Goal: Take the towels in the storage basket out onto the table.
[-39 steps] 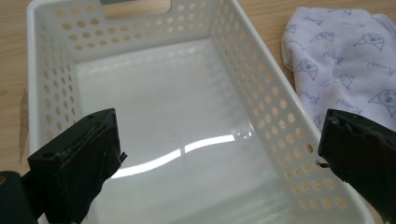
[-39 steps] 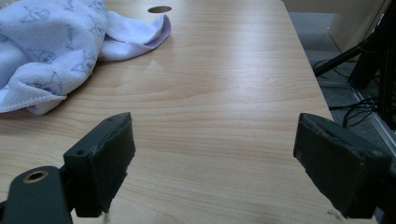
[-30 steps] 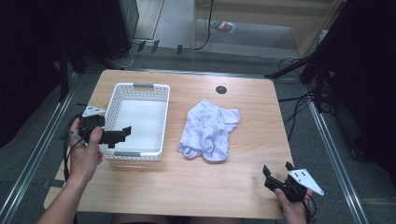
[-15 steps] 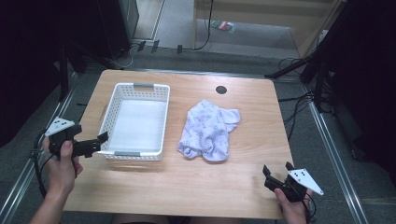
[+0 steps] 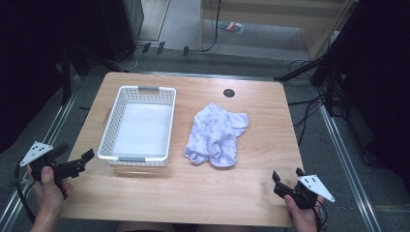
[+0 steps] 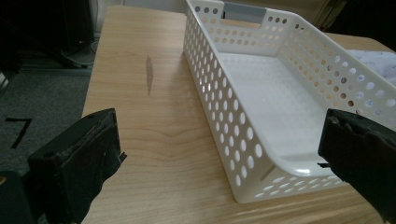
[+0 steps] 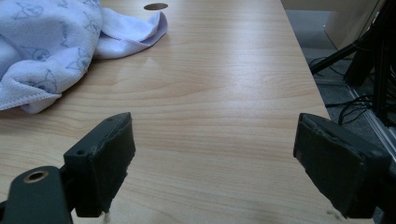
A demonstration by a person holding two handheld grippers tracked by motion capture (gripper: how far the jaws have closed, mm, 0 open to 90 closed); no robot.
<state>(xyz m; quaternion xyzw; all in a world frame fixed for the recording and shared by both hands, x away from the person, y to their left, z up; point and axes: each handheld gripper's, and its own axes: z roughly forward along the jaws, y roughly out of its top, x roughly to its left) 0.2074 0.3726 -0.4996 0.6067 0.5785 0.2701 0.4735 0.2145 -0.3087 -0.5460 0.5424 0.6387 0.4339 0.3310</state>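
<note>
The left gripper [image 5: 82, 161] was held at the left edge of the table [image 5: 261, 104], just beside the near left corner of the white basket [image 5: 110, 128]. Its jaws stood wide apart and held nothing. In the left gripper view the basket's near corner [image 6: 261, 182] lay between the two black jaws, so this gripper seemed to be aimed at the basket, perhaps to steady it or to pull it, though nothing touched it yet.

The right gripper [image 5: 285, 181] waited at the near right corner of the table, well apart from the cloth [image 5: 215, 135]. Its jaws were also wide apart and empty. In the right gripper view the cloth [image 7: 51, 42] lay far to the upper left, and bare wood was between the jaws.

The cloth was a pale towel with a small printed pattern, lying crumpled in the middle of the table, just beside the right wall of the basket but not touching it, as far as the high view allowed to judge. The basket was empty, probably placed there to receive the cloth.

Counted: one basket, one cloth, two grippers, one table with one dark round hole [image 5: 228, 93] near its far edge.
</note>
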